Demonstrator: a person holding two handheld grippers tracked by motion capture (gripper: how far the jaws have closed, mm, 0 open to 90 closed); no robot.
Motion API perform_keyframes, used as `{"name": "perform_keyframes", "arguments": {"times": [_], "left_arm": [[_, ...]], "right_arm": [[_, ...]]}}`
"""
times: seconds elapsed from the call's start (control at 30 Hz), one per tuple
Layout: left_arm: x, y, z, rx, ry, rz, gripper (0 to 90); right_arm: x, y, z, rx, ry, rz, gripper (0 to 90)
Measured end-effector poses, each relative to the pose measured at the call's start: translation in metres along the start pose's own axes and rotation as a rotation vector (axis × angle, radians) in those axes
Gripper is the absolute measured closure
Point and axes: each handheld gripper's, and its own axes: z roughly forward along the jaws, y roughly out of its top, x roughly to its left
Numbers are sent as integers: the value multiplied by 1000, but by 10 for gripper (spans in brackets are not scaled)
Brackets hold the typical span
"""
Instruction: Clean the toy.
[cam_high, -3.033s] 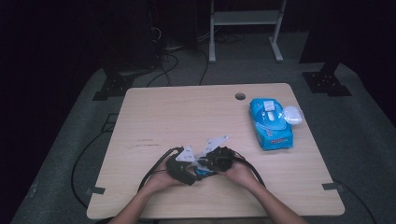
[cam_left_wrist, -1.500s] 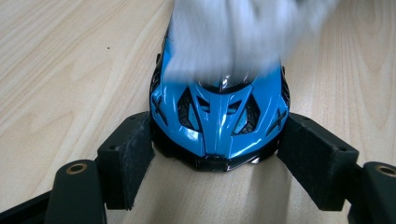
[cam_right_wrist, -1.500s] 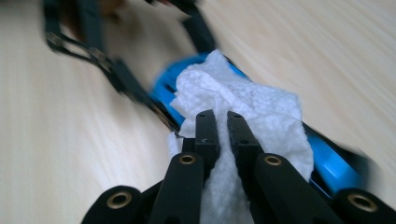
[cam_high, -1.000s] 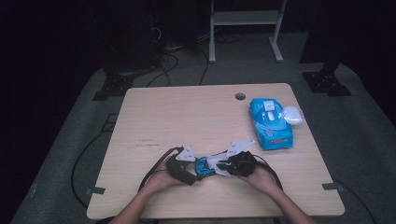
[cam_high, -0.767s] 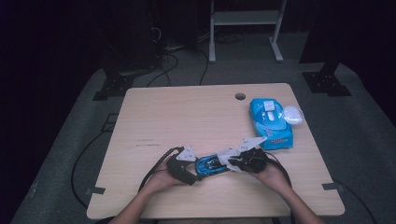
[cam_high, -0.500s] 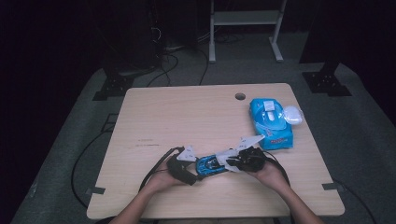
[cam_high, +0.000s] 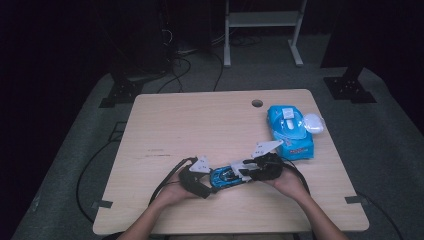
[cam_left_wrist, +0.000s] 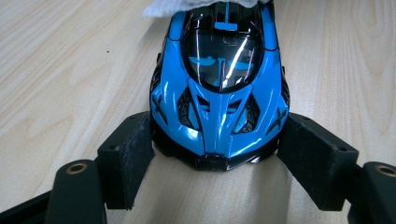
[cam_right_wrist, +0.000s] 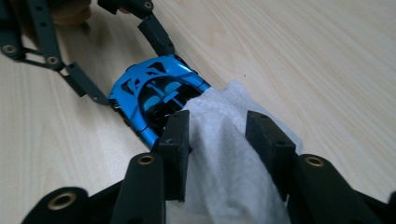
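Two grippers work one blue toy car (cam_high: 227, 176) near the table's (cam_high: 200, 125) near edge: the left gripper (cam_left_wrist: 215, 154) clamps its nose, and the right gripper (cam_right_wrist: 218, 140) – jaws just opened – sits loosely around a white wipe (cam_right_wrist: 224, 154) draped over the tail. To wipe well, keep the nose clamped and re-close on the wipe before dragging it along the body. Whether the pads touch the wipe is hard to judge – it also hides the car's rear.

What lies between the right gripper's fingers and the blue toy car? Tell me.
A white wipe lies between the right gripper fingers, which have just been opening, and drapes onto the blue toy car. The right gripper view shows it.
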Motion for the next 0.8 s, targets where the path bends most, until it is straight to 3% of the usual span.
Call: {"name": "perform_keyframes", "arguments": {"times": [0.17, 0.33, 0.47, 0.6, 0.8], "left_arm": [[1, 0, 0, 1, -3, 1, 262], [0, 0, 0, 3, -1, 1, 262], [1, 1, 0, 5, -2, 1, 261], [0, 3, 2, 10, 2, -1, 256], [0, 5, 5, 2, 0, 3, 257]], "right_arm": [[-12, -7, 4, -14, 31, 57, 773], [-15, -16, -9, -18, -31, 66, 839], [-7, -20, -12, -15, -8, 75, 852], [4, -17, 0, -22, 26, 52, 854], [-3, -20, -8, 8, 13, 61, 853]]}}
